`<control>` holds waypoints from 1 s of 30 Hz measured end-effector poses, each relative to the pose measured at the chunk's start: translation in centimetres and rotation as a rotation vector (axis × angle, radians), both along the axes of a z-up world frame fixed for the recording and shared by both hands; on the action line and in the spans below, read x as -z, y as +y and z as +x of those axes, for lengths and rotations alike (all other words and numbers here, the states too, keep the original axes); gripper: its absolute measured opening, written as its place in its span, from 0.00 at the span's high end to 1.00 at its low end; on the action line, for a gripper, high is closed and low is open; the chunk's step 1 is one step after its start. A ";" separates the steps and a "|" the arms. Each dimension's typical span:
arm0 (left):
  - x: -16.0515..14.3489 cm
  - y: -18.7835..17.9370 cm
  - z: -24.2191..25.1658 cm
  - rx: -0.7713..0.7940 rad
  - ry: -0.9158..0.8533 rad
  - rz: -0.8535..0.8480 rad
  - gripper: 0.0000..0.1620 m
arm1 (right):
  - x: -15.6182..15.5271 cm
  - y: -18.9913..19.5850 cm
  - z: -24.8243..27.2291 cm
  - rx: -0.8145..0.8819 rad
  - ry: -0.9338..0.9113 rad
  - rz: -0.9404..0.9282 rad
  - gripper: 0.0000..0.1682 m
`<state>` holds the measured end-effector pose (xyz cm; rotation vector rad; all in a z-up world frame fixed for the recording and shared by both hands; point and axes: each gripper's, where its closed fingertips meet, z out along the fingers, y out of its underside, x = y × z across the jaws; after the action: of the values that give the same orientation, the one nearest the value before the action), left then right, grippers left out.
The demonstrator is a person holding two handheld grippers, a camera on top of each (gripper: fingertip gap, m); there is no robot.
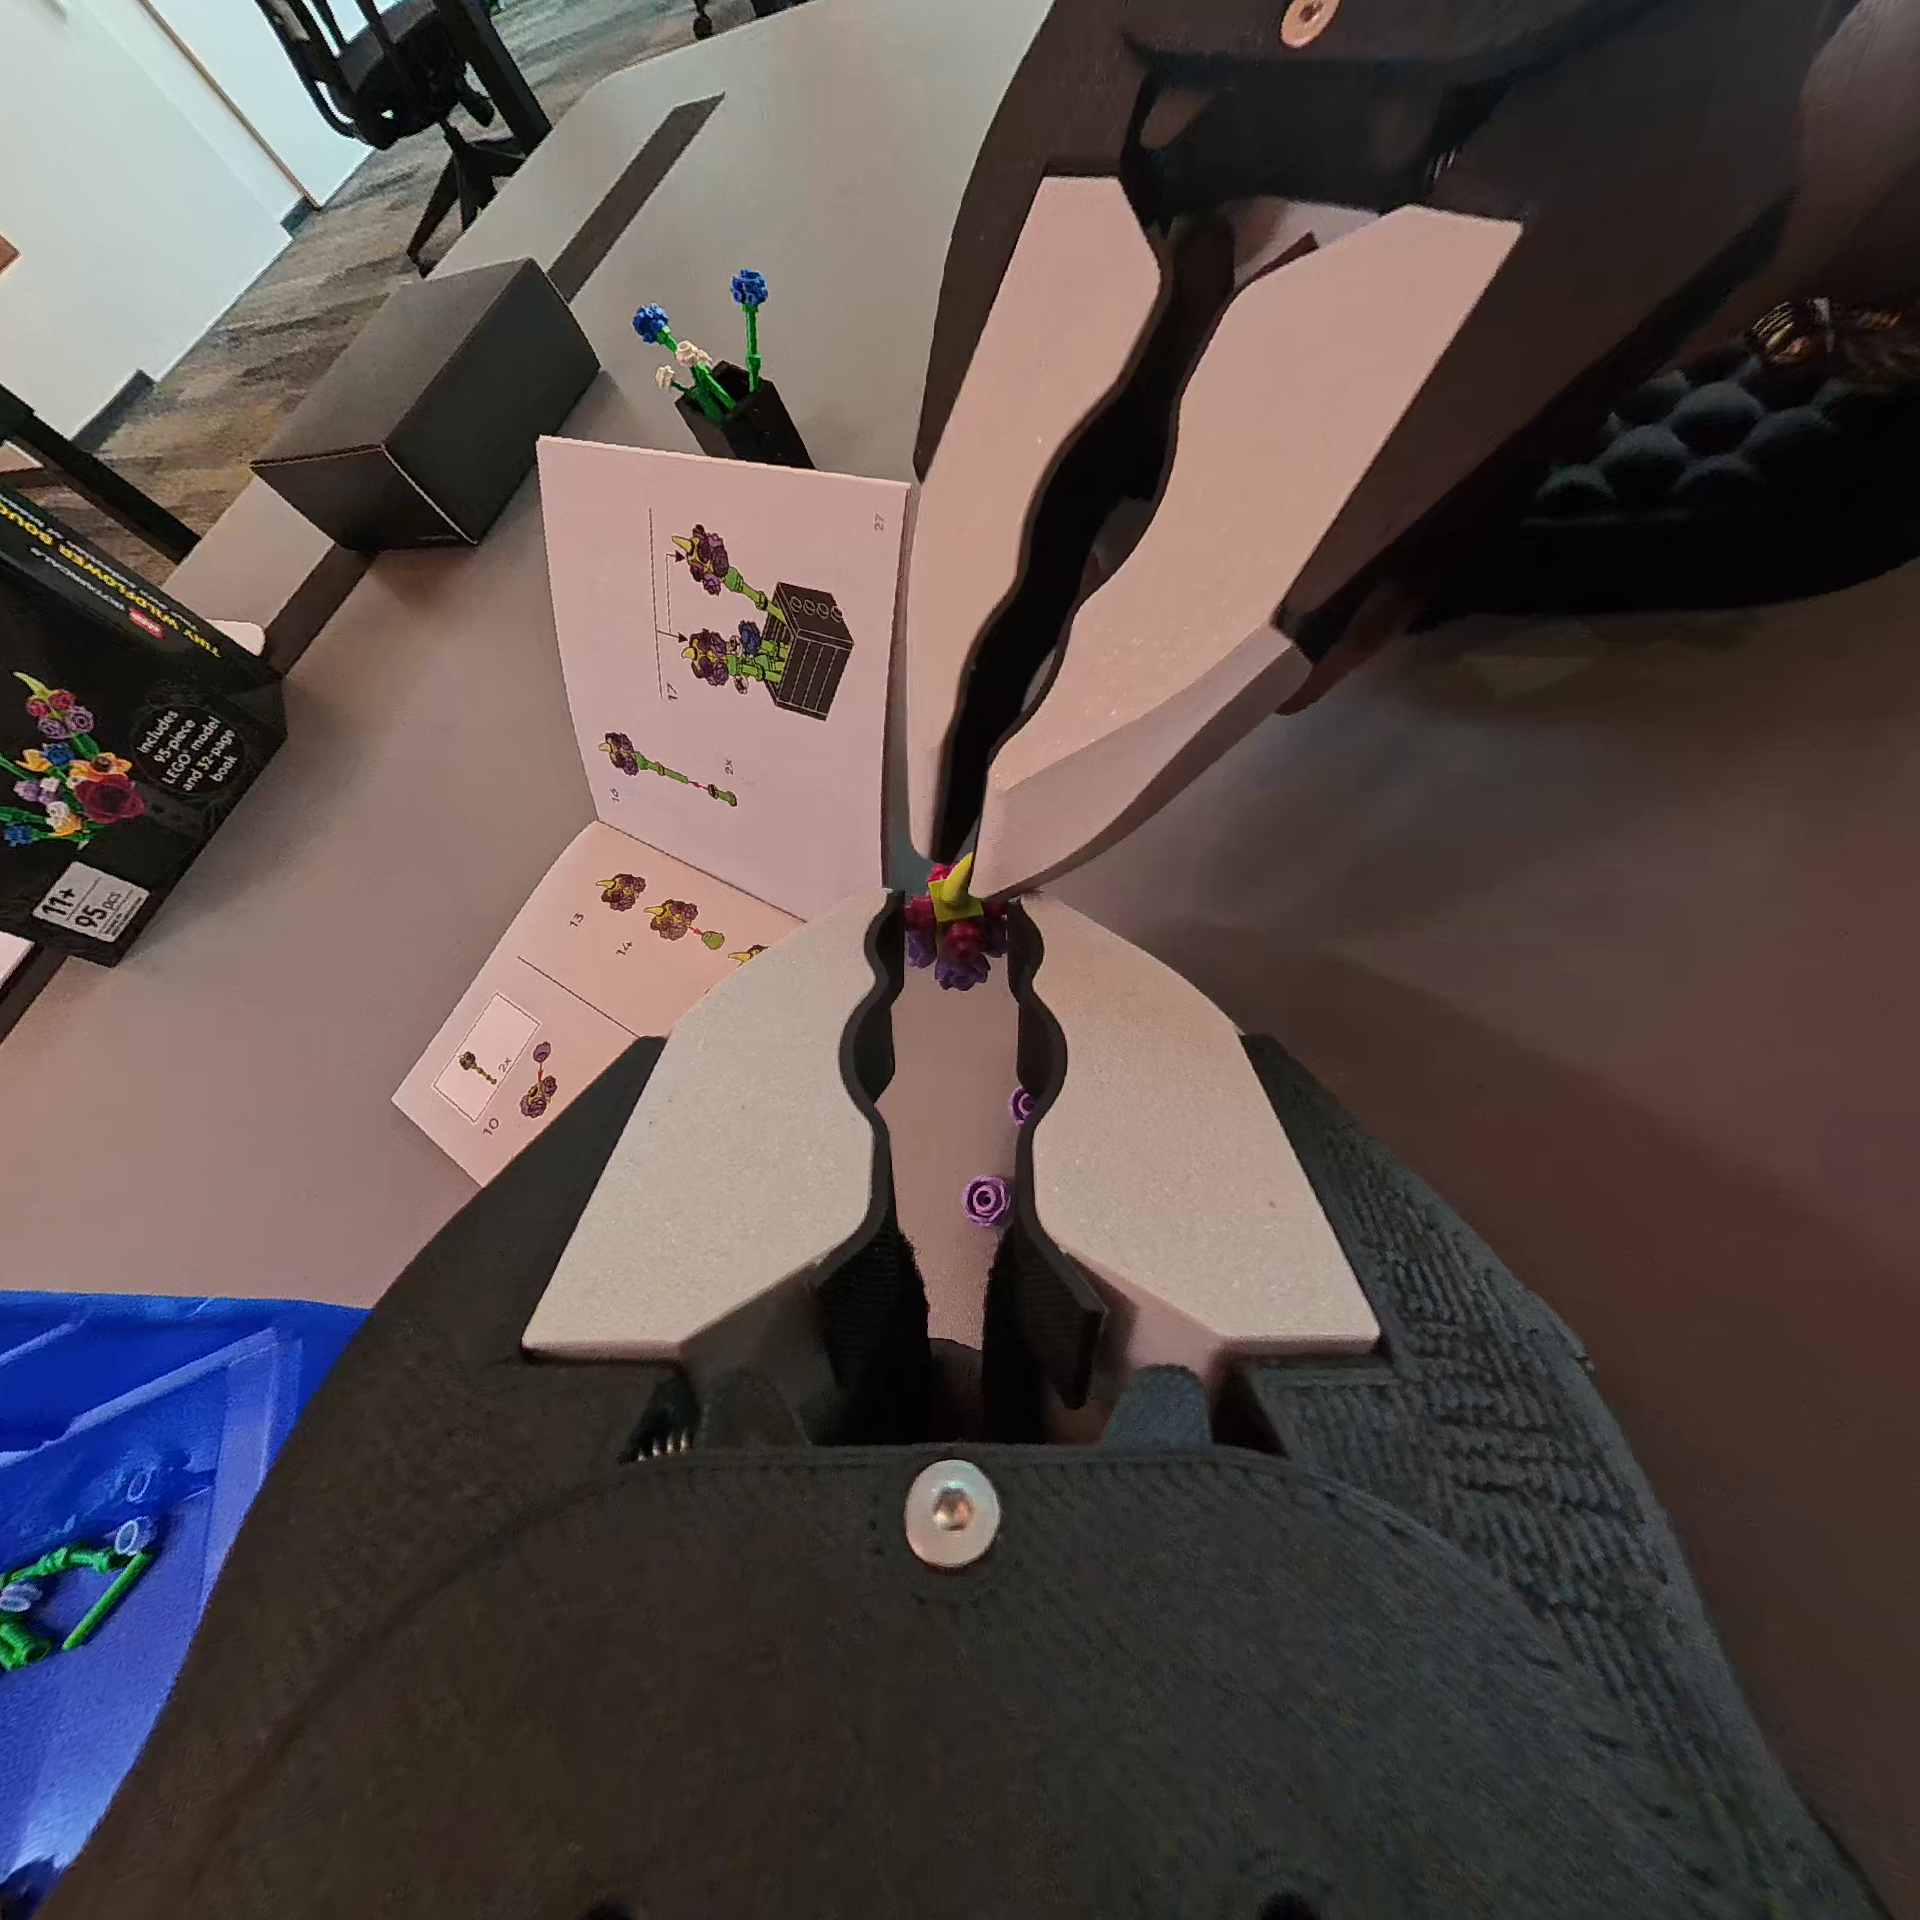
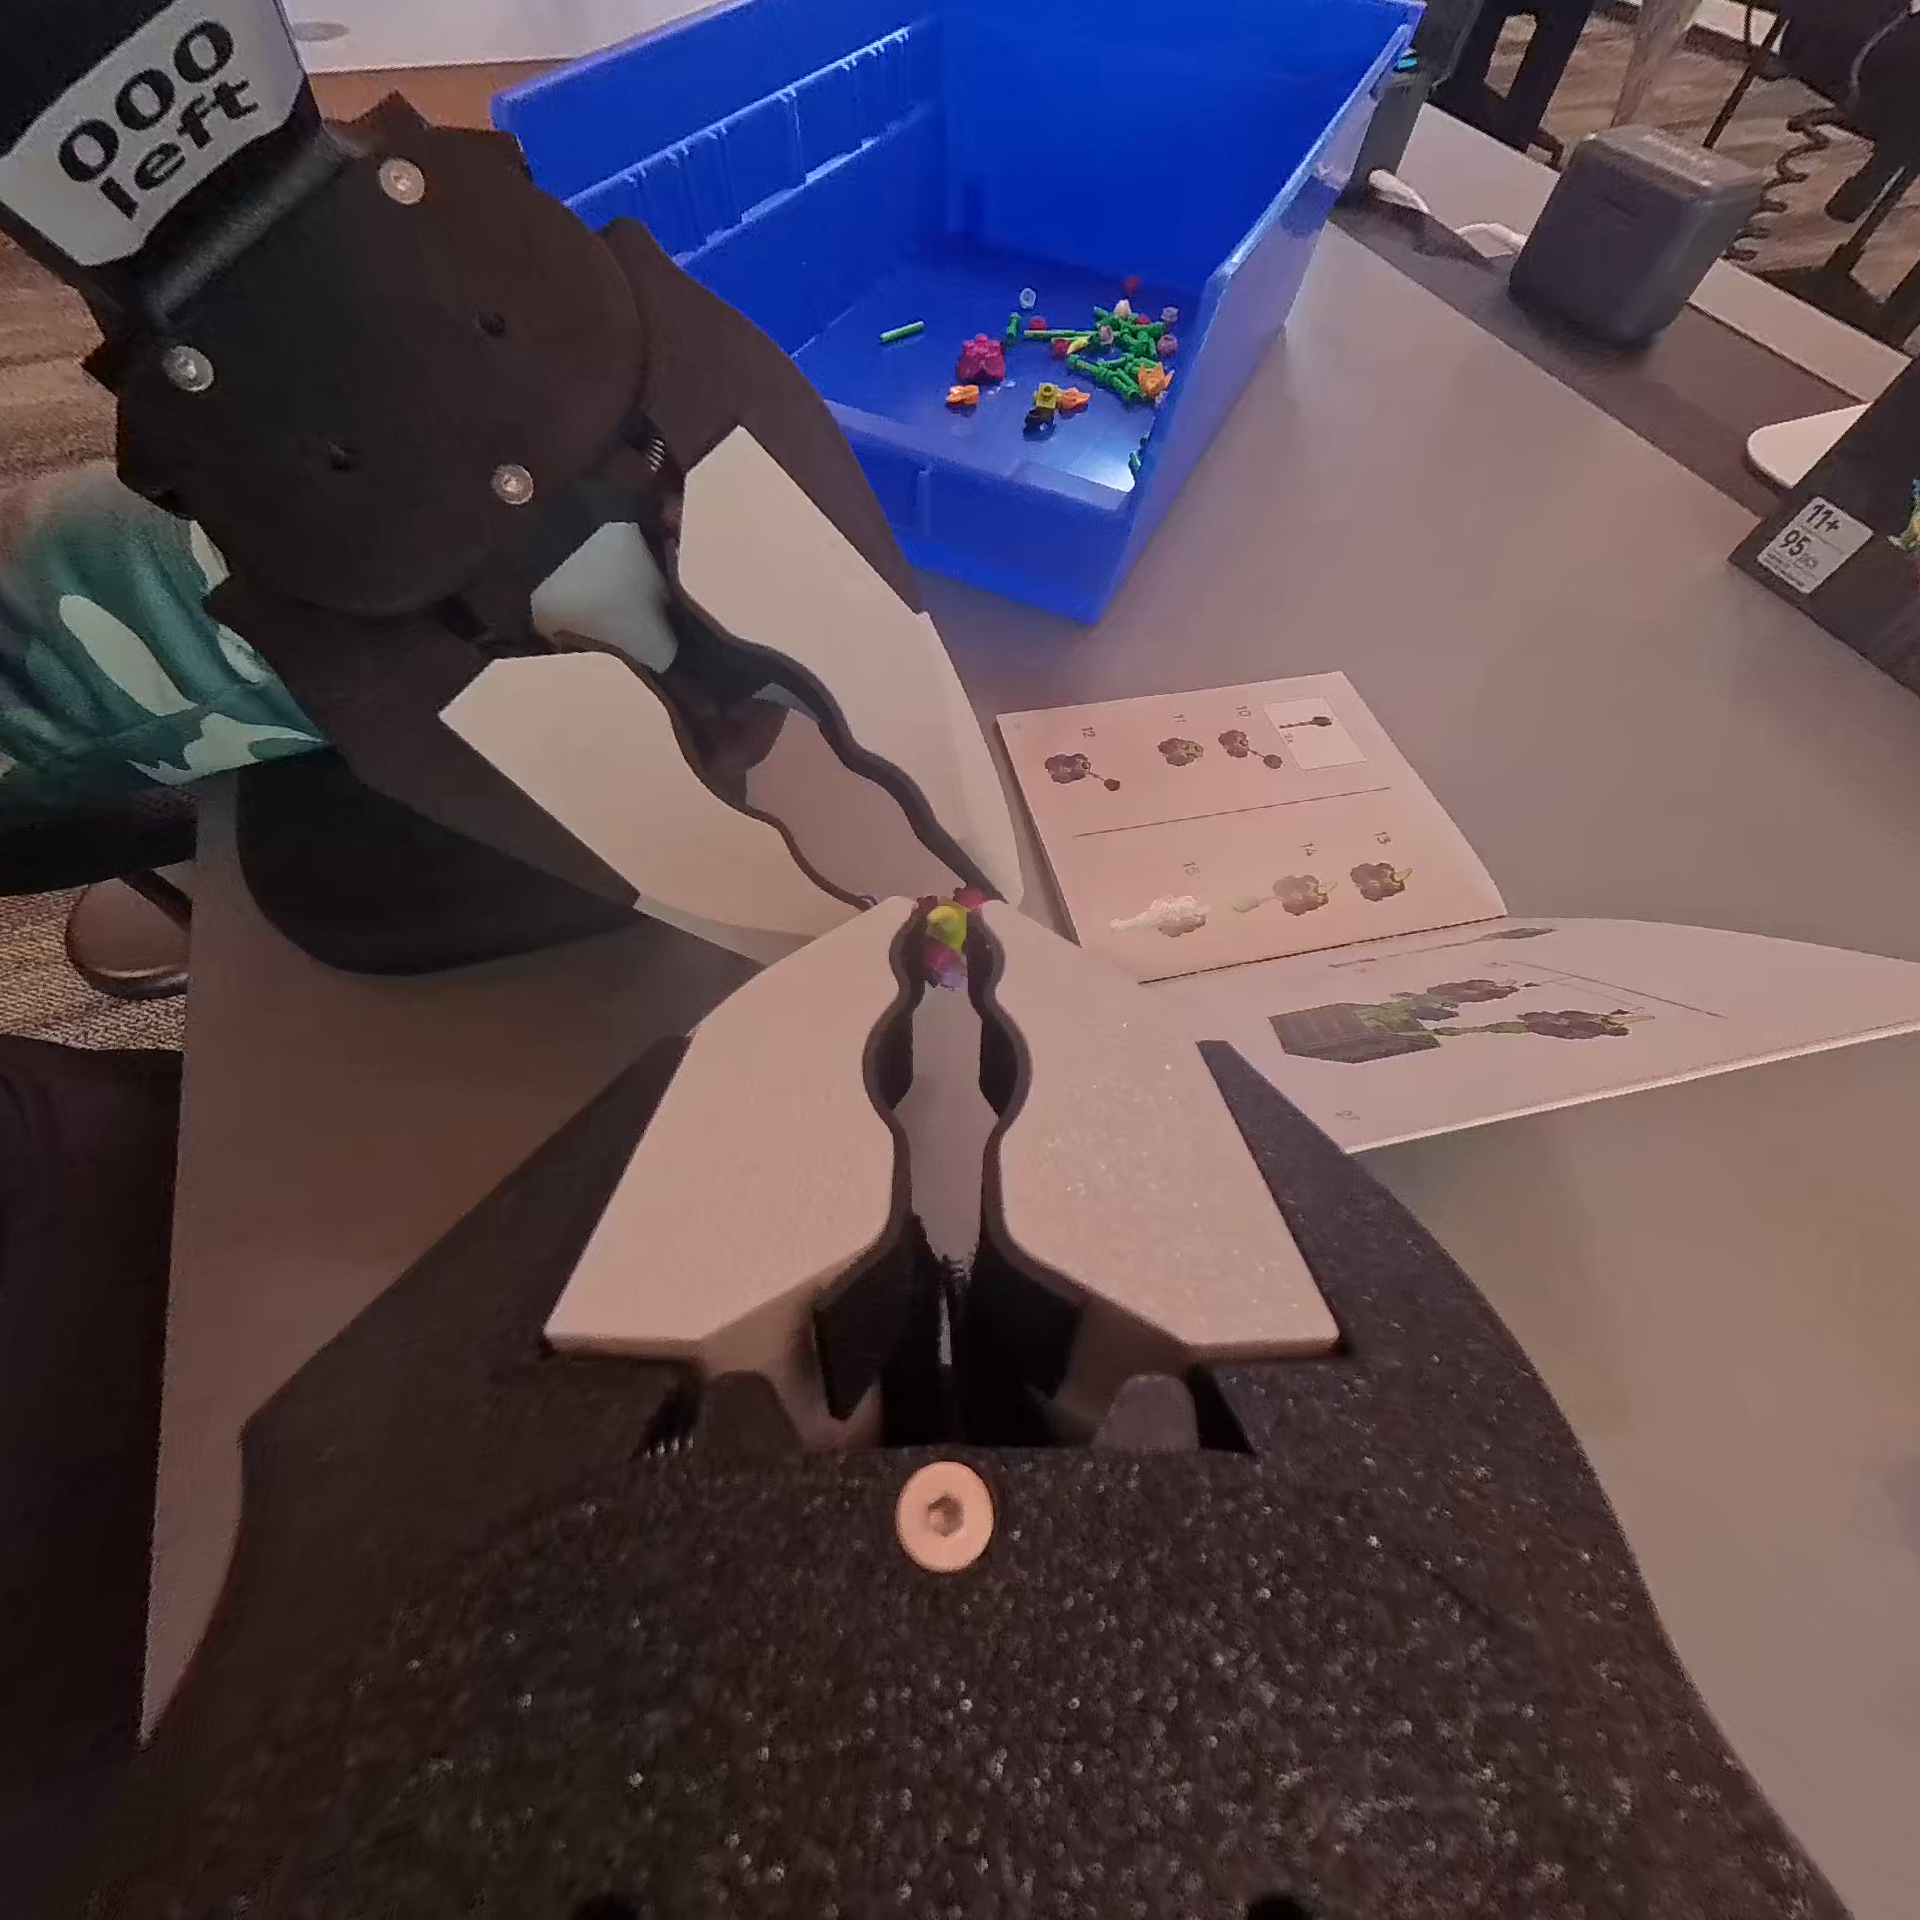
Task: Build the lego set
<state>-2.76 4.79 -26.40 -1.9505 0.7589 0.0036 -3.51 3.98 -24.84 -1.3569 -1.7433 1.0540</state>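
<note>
Left gripper (image 1: 954, 920) is nearly closed, clamping the purple-and-red flower cluster (image 1: 951, 935) at its tips. Right gripper (image 2: 948, 914), entering the left wrist view from 1 o'clock, pinches the cluster's yellow-green spike (image 1: 961, 883). Two loose purple flower pieces (image 1: 985, 1197) lie on the grey table (image 1: 1507, 987). The instruction booklet (image 1: 727, 665) lies at 11 o'clock.

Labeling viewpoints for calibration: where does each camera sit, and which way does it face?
Left wrist view: on the left tongs, looking along their fingers across the table at the flower cluster, open instruction booklet and black vase; right tongs enter from above.
Right wrist view: on the right tongs, facing the blue bin and booklet; left tongs enter from the upper left.
Shared: cluster, booklet, both tongs, bin.
</note>
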 end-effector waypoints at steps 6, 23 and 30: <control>0.0 0.0 0.0 0.005 -0.020 -0.008 0.88 | 0.0 0.0 0.0 0.021 -0.005 0.025 0.98; -5.5 -1.3 -2.4 0.062 -0.580 0.140 0.79 | 1.4 -0.7 3.3 -0.051 -0.319 -0.084 0.98; -5.6 -1.3 -2.6 0.052 -0.588 0.153 0.79 | 2.9 -0.9 3.5 -0.071 -0.383 -0.078 0.98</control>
<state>-5.36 3.52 -20.78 -1.6592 0.4010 -0.5076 -0.01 3.07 -27.70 -1.6401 -2.0547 0.9533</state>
